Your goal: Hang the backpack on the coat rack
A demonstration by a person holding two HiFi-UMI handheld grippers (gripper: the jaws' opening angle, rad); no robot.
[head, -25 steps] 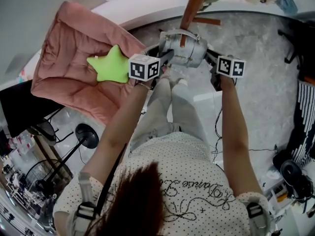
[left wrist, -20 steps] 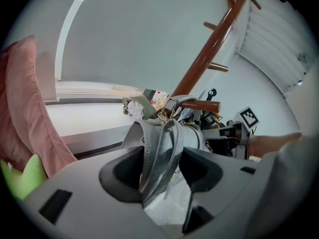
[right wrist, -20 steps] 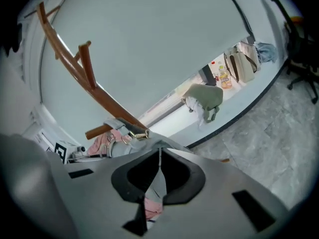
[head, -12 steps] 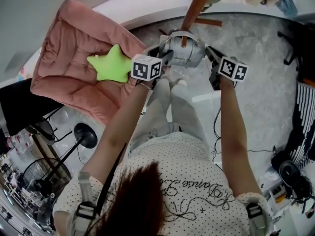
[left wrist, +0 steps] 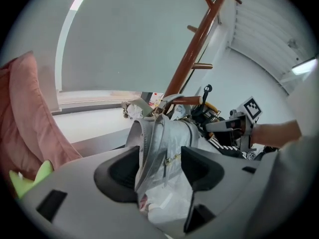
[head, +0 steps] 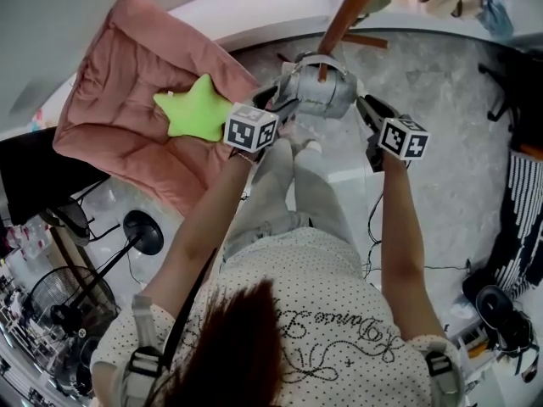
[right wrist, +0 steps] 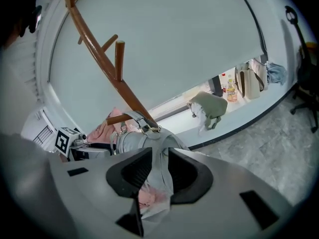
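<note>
The silver-grey backpack (head: pixel 318 91) hangs by its top handle (right wrist: pixel 142 121) on a peg of the brown wooden coat rack (head: pixel 348 11). My left gripper (head: pixel 284 100) is at the bag's left side. In the left gripper view its jaws (left wrist: pixel 160 166) are opening and stand wide, with the backpack's side (left wrist: pixel 164 138) between them and a gap to the right pad. My right gripper (head: pixel 366 107) is at the bag's right side. In the right gripper view a grey strap (right wrist: pixel 162 163) hangs between the right gripper's (right wrist: pixel 159 169) jaws, which are opening.
A pink cushion (head: pixel 127 100) with a green star pillow (head: pixel 197 108) lies to the left. A floor fan (head: pixel 64 303) and a black stand (head: pixel 140 231) are at the lower left. Bags sit on the window ledge (right wrist: pixel 212 106). A black chair (head: pixel 509 58) is at the right.
Both marker cubes have drawn back a little toward the person, the right one more. The backpack stays hanging on the rack.
</note>
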